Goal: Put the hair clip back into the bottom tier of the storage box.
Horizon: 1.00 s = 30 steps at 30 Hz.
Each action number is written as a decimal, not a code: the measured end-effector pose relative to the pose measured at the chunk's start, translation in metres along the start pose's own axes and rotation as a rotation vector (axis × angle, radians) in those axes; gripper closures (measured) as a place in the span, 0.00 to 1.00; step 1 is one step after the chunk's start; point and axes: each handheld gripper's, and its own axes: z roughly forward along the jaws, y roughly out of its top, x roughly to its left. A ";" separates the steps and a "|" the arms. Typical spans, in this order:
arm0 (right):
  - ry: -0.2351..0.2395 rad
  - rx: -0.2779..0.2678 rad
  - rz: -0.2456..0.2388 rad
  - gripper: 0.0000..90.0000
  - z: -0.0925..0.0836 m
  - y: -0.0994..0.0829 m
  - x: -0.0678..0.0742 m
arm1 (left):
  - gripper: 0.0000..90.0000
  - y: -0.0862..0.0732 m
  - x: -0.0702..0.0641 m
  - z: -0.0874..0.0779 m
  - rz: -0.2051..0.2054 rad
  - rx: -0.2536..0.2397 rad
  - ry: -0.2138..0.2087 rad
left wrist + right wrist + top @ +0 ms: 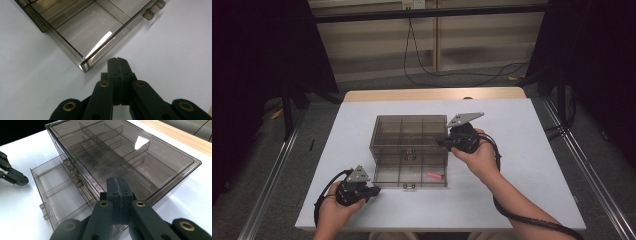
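Note:
A smoky clear plastic drawer box stands mid-table, its top divided into several compartments. Its lowest drawer is pulled out toward me, and a small pink piece lies in its right part. My left gripper is shut with nothing between its jaws, just off the drawer's front left corner. My right gripper is also shut and empty. Its tips hover over the box's front right top edge; whether they touch it I cannot tell.
The white table has bare room left, right and in front of the box. A wooden strip runs along its far edge. Black cables lie on the floor behind. Metal rails flank the table.

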 end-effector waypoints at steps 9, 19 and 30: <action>-0.003 -0.001 0.000 1.00 0.000 0.000 0.001 | 1.00 0.006 -0.002 0.004 0.000 -0.010 -0.002; -0.005 0.001 0.005 1.00 0.000 0.000 0.001 | 1.00 0.014 -0.009 0.012 0.007 -0.009 -0.025; -0.015 0.006 0.006 1.00 0.000 0.001 0.002 | 1.00 0.021 -0.017 0.022 0.011 0.001 -0.020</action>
